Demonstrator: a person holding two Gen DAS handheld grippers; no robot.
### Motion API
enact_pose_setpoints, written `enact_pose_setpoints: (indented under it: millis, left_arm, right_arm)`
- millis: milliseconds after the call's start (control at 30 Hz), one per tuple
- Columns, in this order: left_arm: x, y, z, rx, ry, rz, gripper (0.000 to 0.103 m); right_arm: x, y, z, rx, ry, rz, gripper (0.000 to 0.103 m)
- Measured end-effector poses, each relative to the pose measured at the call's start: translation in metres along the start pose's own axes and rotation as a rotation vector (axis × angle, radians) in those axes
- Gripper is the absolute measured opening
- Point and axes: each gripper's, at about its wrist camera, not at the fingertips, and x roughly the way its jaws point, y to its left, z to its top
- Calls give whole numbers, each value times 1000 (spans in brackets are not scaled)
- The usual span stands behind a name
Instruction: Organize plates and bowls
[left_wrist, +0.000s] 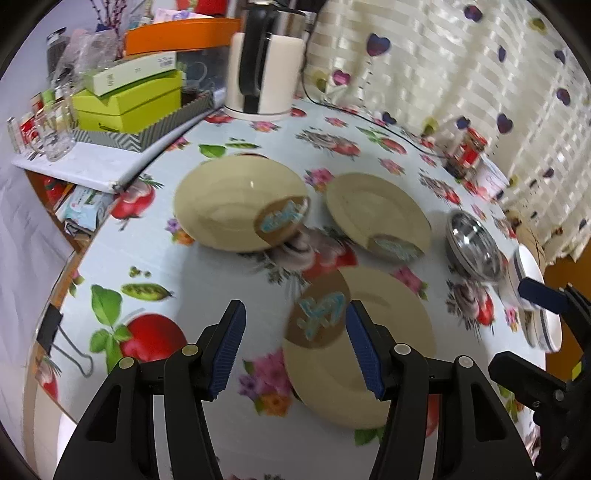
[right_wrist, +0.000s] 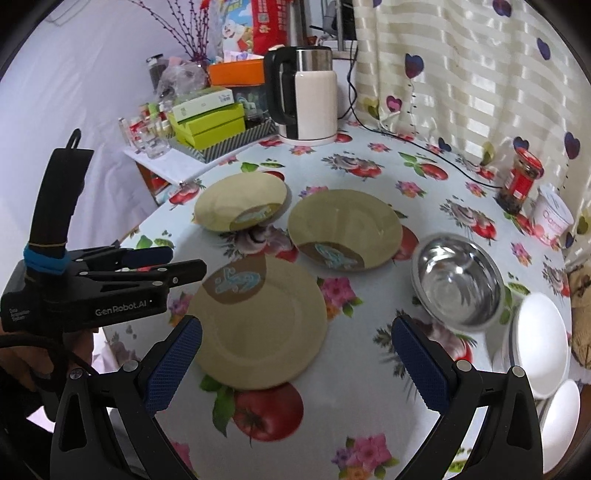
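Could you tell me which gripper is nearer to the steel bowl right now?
Right. The right gripper hovers open with the steel bowl just past its right finger; the left gripper sits further left, over the nearest beige plate.

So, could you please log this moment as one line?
left gripper: open, empty | right gripper: open, empty | plates: three, unstacked | steel bowl: beside plates

A: Ahead of us the table (right_wrist: 369, 417) is bare at 6 o'clock, in front of the near plate (right_wrist: 258, 325).

B: Past it, two more plates (right_wrist: 343, 225) crowd 12 o'clock with narrow gaps between them.

A: At 3 o'clock the steel bowl (right_wrist: 458, 284) and white bowls (right_wrist: 539, 343) block us.

B: And the other gripper (right_wrist: 184, 264) hangs at 9 o'clock, the kettle (right_wrist: 314, 103) far back.
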Motion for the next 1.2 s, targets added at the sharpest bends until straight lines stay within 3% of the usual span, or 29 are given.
enact_pose_setpoints:
  millis: [533,767,1133,1200]
  left_arm:
    - [27,48,34,-91,-36,26,57]
    - [41,70,47,-116,-43,43,55]
    - [59,102,66,-189,-42,36,55]
    - [63,106,67,-194,-41,31,50]
  right_arm:
    - [63,4,60,-38,47,43,87]
    - [100,8,83,-39,94,84,67]
    - [157,13,129,-19,143,164,50]
    - [169,12,134,-16,155,159,46]
